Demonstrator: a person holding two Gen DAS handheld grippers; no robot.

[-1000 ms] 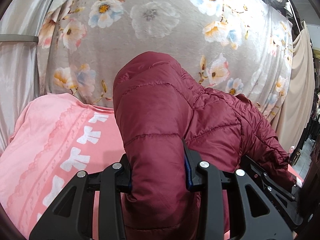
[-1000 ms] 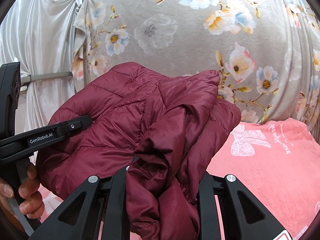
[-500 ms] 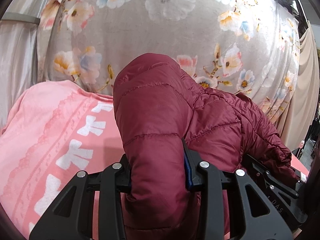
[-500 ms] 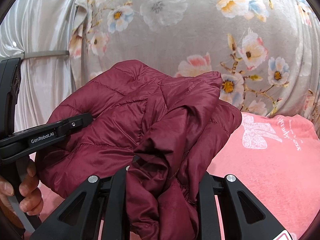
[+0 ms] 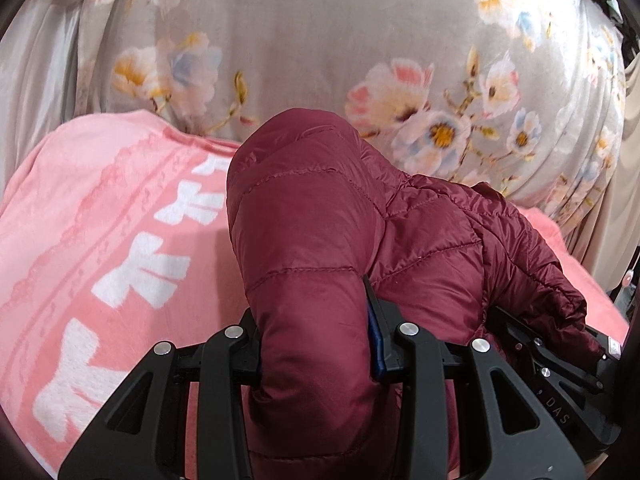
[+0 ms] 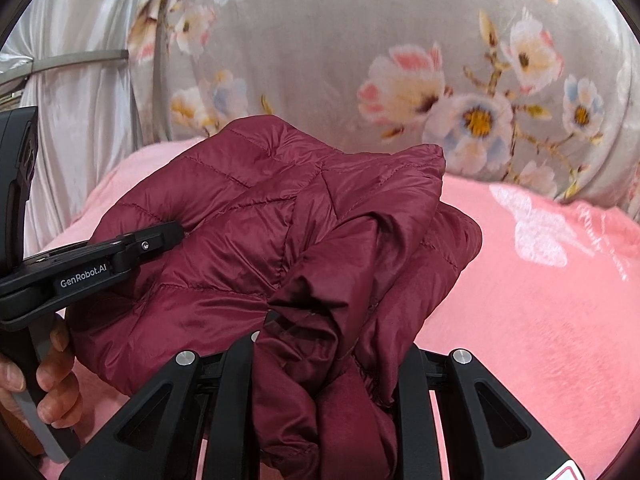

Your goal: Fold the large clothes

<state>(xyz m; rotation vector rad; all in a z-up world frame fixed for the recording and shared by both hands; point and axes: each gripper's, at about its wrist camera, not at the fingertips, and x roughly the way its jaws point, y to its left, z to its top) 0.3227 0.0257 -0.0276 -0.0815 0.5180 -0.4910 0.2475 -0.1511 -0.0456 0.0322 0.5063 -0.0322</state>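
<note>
A pink fleecy blanket [image 5: 100, 216] with white bow shapes and paler lace-like bands covers the surface in the foreground. Behind it hangs a grey-beige floral cloth [image 5: 320, 48] printed with pink, cream and pale blue blossoms, falling in soft vertical folds on the right. To the left hangs a shiny silvery curtain [image 6: 80, 92], cinched by a grey band [image 6: 76, 59]. Plain beige drapery [image 5: 612, 200] shows at the far right.
</note>
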